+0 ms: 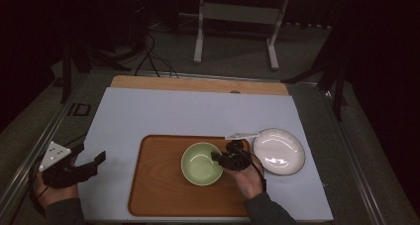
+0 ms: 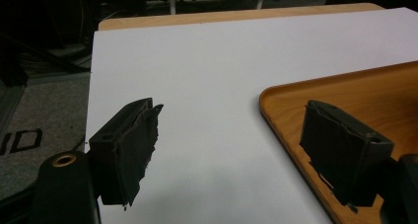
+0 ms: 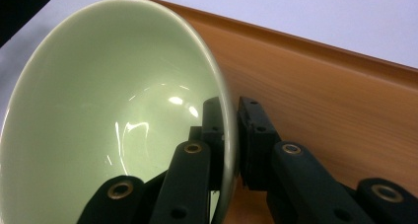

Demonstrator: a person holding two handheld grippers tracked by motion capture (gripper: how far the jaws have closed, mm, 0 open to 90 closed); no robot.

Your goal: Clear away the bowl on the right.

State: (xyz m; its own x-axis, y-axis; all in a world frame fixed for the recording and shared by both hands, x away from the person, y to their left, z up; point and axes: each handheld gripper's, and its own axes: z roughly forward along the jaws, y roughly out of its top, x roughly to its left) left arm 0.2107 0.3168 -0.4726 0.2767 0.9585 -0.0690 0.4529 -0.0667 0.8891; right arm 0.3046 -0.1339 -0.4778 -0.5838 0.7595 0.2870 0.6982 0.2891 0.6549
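Holding the green bowl (image 3: 118,115) by its rim with the right gripper (image 3: 230,135): fingers are clamped on the wall, one pad inside, one outside, on the side of the bowl nearest the white plate (image 1: 279,151). The bowl sits on the wooden tray (image 1: 158,185), right of its centre. My read of the step: carry the bowl off the tray, probably toward the plate, though I can't confirm the target. To do it well I'd keep the pinch deep on the rim, lift straight before any sideways travel so the foot clears the tray lip, and keep the wrist level, since a one-sided rim grip lets the bowl swing. The left gripper (image 1: 74,171) hangs at the desk's (image 1: 198,111) left edge, fingers (image 2: 130,150) wide apart, nothing between them, so it's free to steady the tray if that slides. The right gripper view gives me the bite itself, rim between the pads, which the high view hides under the hand. The high view gives the layout: plate just right of the tray, and beyond the desk a floor with cables and a white frame.
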